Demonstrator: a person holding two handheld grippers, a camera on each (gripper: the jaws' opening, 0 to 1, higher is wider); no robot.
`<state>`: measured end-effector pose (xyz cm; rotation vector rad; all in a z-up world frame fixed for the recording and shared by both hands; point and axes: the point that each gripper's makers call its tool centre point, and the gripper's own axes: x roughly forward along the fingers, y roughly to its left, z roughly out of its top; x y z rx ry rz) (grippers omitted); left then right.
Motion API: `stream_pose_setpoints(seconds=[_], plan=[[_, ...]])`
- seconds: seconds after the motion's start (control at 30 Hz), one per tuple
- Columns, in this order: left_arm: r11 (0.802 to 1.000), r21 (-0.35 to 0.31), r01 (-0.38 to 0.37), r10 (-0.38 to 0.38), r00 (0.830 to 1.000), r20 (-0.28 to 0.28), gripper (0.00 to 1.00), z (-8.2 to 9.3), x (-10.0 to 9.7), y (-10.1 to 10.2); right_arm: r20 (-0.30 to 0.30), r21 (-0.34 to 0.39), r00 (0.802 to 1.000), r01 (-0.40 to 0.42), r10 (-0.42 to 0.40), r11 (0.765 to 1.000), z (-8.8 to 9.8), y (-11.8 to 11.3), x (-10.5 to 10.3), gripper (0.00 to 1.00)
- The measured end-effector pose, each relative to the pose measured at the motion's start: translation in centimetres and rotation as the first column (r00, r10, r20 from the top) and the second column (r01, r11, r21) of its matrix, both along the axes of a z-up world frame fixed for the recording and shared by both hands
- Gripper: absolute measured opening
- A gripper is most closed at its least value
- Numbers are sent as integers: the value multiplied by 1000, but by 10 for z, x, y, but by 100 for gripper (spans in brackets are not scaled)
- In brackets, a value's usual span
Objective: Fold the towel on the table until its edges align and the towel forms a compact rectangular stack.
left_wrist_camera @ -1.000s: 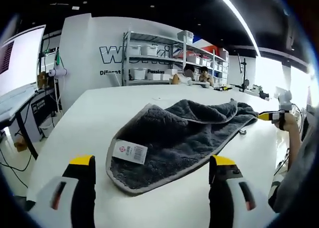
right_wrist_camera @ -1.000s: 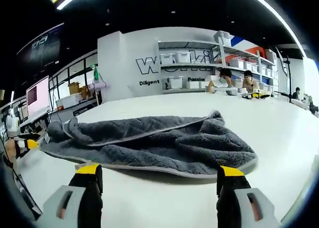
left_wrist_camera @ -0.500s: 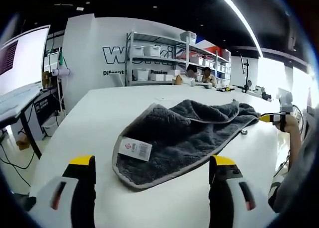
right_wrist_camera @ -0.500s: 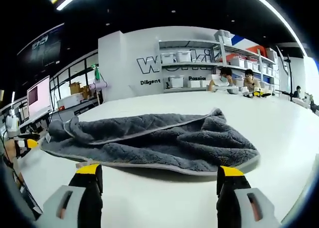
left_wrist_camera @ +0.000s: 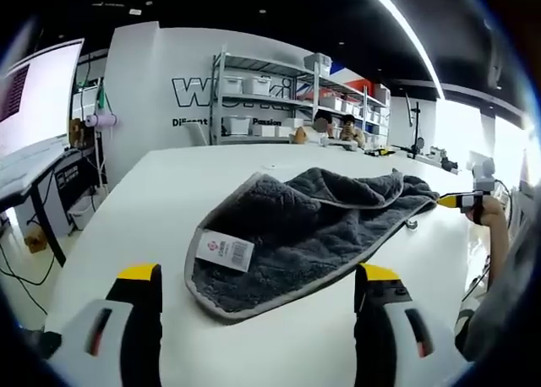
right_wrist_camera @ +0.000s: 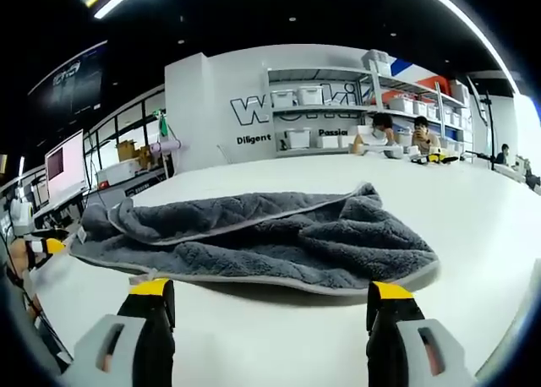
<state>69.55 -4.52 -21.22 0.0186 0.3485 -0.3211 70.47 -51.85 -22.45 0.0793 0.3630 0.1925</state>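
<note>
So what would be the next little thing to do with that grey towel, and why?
Probably ease the left gripper forward onto the towel's near edge, by the white tag. Both grippers are open and short of the cloth, which lies loosely half-folded on the white table, its edges unaligned.

Behind the white bench (left_wrist_camera: 169,184) stands a metal shelving unit (left_wrist_camera: 254,100) loaded with white bins against a white lettered wall (right_wrist_camera: 211,100), two people (right_wrist_camera: 397,138) sit beyond its far edge, and what appears to be a monitor (left_wrist_camera: 38,91) stands left.
</note>
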Motion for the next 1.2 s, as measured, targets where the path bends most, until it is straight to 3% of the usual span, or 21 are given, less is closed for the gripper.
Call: stream_pose_setpoints(seconds=[1.2], plan=[[1000, 2, -5, 5, 1000, -2, 100, 0, 0, 0, -16, 10, 1000, -4, 4, 1000, -6, 0, 1, 97]])
